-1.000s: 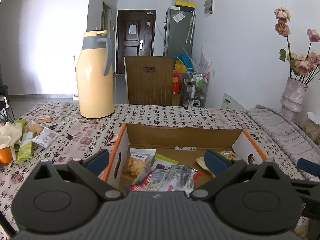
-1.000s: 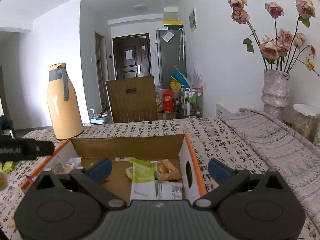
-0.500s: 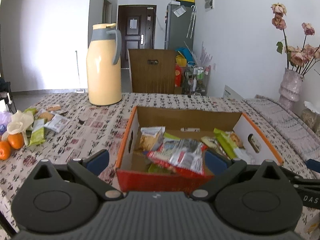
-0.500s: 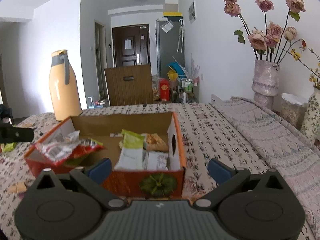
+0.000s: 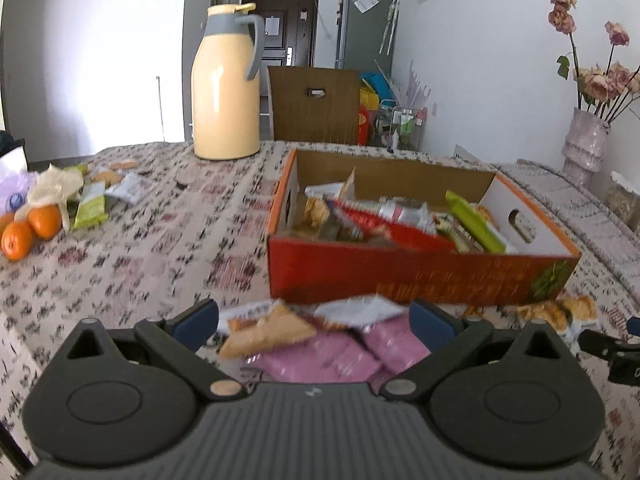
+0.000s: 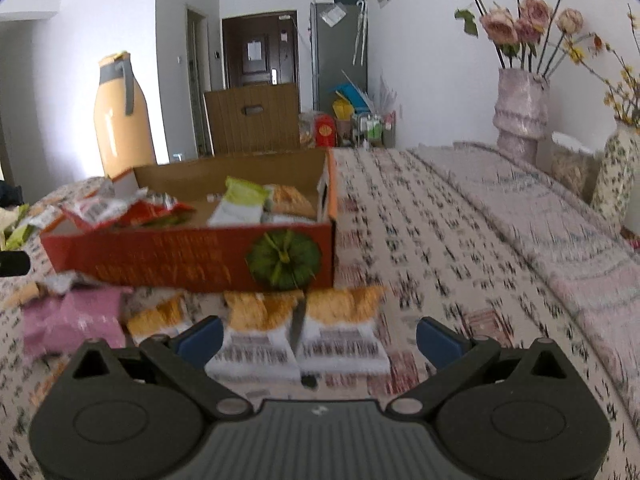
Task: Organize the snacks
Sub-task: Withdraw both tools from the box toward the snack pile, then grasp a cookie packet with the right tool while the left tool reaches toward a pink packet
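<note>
My left tongs (image 5: 314, 320) sit low in the left wrist frame with their blue tips spread wide and pinching nothing, hovering over pink packets (image 5: 340, 354) and an orange-printed snack pack (image 5: 268, 330) that lie on the patterned tablecloth (image 5: 140, 252) at bottom centre. My right tongs (image 6: 318, 334) are likewise spread and empty, low in their frame above two orange-and-white snack packs (image 6: 260, 336) lying side by side just in front of the red cardboard box (image 6: 180, 258). That box sits mid-frame in both views, already heaped with snacks, with a yellow thermos jug (image 5: 226, 88) beyond it at upper left and oranges (image 5: 30, 228) at the left edge.
</note>
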`<state>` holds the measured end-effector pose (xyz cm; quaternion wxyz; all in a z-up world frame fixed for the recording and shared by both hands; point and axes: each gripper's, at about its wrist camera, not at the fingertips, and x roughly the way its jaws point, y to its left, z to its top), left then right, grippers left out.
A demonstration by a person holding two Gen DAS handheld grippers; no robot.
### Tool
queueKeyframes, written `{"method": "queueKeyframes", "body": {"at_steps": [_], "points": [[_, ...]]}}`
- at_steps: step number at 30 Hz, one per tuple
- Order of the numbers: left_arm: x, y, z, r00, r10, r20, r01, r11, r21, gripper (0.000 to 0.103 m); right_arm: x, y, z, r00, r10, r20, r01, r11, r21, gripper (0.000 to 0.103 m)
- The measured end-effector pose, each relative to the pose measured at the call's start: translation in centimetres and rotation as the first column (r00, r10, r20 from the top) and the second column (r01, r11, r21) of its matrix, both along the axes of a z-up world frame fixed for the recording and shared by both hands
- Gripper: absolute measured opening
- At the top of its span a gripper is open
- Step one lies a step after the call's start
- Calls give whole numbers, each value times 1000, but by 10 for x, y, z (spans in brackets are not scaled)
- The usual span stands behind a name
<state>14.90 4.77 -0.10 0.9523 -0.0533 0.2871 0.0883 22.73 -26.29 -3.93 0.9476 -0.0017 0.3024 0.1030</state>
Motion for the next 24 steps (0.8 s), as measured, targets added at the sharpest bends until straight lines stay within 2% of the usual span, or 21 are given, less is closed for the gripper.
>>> {"method": "queueKeyframes", "body": {"at_steps": [4, 9, 17, 24], "points": [[-2, 4, -16, 1000, 15, 4, -15, 1000, 12, 103, 2, -8, -8, 1000, -19, -22, 19, 1000, -17, 103], [0, 8, -22, 1000, 21, 13, -21, 1000, -5, 103, 15, -11, -3, 999, -45, -11, 45, 999, -24, 101], [0, 10, -27, 1000, 19, 18, -19, 1000, -20, 103, 48, -2, -8, 997, -38, -70, 33, 997, -71, 68], [1, 10, -28, 1000, 19, 12, -19, 1000, -25, 103, 56, 3, -22, 993, -42, -110, 37, 998, -47, 53]]}}
